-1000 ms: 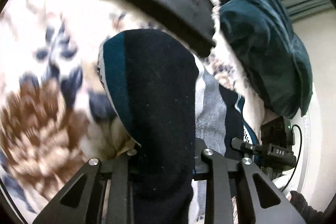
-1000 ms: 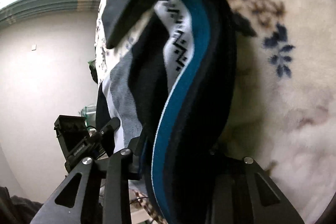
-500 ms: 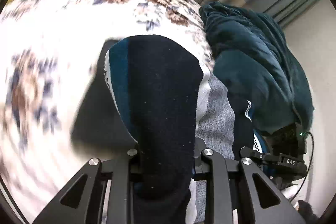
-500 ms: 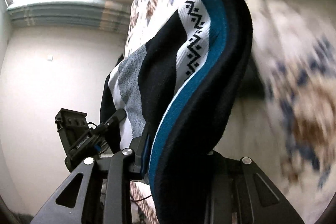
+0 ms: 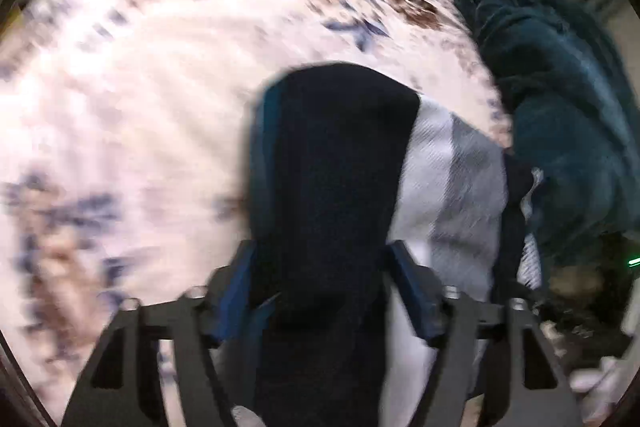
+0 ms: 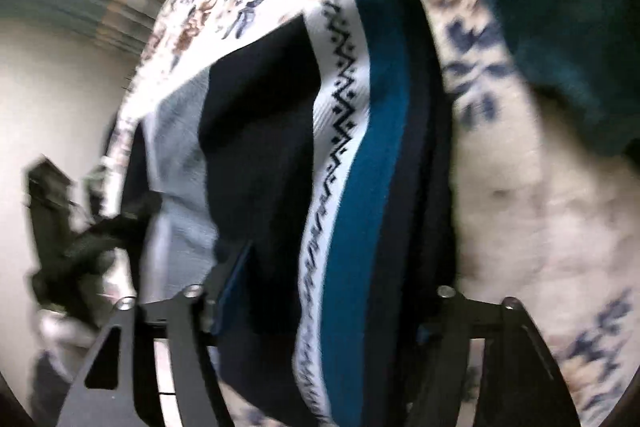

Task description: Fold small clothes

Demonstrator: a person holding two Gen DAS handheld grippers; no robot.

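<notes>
A small knitted garment (image 5: pixel 332 163) with navy, teal, white and grey bands and a zigzag pattern hangs between both grippers above a floral blanket (image 5: pixel 132 99). My left gripper (image 5: pixel 320 267) is shut on its navy end. My right gripper (image 6: pixel 332 279) is shut on the same garment (image 6: pixel 344 131), with the teal and white bands running up from the jaws. The left gripper body (image 6: pixel 80 239) shows in the right wrist view at the garment's far side. Both views are blurred by motion.
A crumpled dark teal cloth (image 5: pixel 560 99) lies on the blanket to the right in the left wrist view and also shows in the right wrist view (image 6: pixel 560 7) at the top right. A wall and curtain (image 6: pixel 80 7) are behind.
Both grippers have swung with the garment across the blanket. The folded black item seen a second ago is out of view. The teal cloth is now closer to the right gripper.
</notes>
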